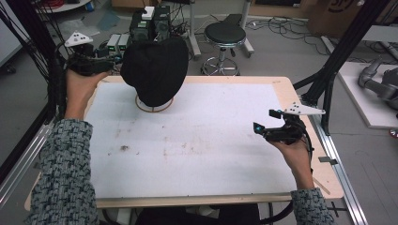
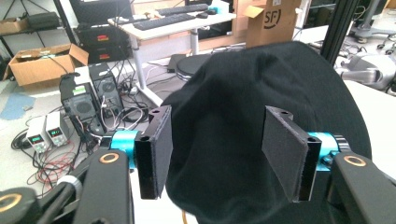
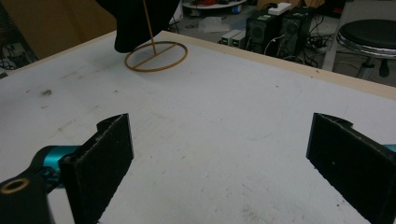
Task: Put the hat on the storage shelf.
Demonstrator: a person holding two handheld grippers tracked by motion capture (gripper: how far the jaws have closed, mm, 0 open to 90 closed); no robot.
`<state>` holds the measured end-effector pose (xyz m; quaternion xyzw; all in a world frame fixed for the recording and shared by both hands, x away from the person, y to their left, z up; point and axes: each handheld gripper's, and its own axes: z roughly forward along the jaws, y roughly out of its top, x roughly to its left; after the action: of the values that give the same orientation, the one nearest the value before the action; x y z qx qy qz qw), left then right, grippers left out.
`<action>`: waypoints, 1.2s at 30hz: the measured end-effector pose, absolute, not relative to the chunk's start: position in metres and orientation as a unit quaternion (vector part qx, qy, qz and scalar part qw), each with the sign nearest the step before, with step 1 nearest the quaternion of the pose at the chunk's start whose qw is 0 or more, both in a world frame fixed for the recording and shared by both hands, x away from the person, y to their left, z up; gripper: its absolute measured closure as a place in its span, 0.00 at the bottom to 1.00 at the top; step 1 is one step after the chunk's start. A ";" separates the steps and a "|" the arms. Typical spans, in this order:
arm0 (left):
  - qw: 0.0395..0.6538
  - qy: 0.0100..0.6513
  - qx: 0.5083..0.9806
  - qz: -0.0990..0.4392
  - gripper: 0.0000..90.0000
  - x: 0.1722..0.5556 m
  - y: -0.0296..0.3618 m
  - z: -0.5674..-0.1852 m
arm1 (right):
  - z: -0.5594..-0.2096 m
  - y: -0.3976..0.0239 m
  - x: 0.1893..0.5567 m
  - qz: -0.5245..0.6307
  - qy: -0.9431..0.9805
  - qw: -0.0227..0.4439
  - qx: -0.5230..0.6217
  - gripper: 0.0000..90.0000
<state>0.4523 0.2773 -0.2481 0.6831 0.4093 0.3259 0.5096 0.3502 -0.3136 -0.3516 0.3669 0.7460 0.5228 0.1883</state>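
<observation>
White table (image 1: 197, 154) is scuffed, with a cluttered lab floor behind it. The black hat (image 1: 155, 70) sits on its wooden stand (image 1: 154, 107) at the far left, hiding most of the stand. My left gripper (image 2: 217, 151) is parted just beside the hat, gripping nothing; my right gripper (image 3: 224, 163) is wide over bare table.

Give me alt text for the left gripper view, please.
A black hat on a stand fills the middle, seen between the open left tool and its two black pads, which stand apart from the fabric. Behind it sit computer towers, a cardboard box and a desk with keyboards.
</observation>
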 end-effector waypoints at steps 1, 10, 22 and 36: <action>0.510 0.410 0.683 0.325 0.47 0.450 0.279 -0.250 | -0.352 -0.314 0.351 0.523 0.746 0.188 0.367 0.08; 0.507 0.408 0.686 0.324 0.42 0.425 0.285 -0.269 | -0.352 -0.310 0.355 0.521 0.750 0.186 0.363 0.08; 0.511 0.394 0.693 0.322 0.36 0.389 0.279 -0.292 | -0.352 -0.309 0.360 0.522 0.748 0.187 0.365 0.08; 0.509 0.389 0.698 0.320 0.26 0.361 0.274 -0.323 | -0.351 -0.300 0.365 0.517 0.753 0.197 0.357 0.08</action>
<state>0.3612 0.2744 -0.3234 0.6985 0.3886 0.3195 0.5089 0.3654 -0.2998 -0.3507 0.3567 0.7527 0.5172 0.1969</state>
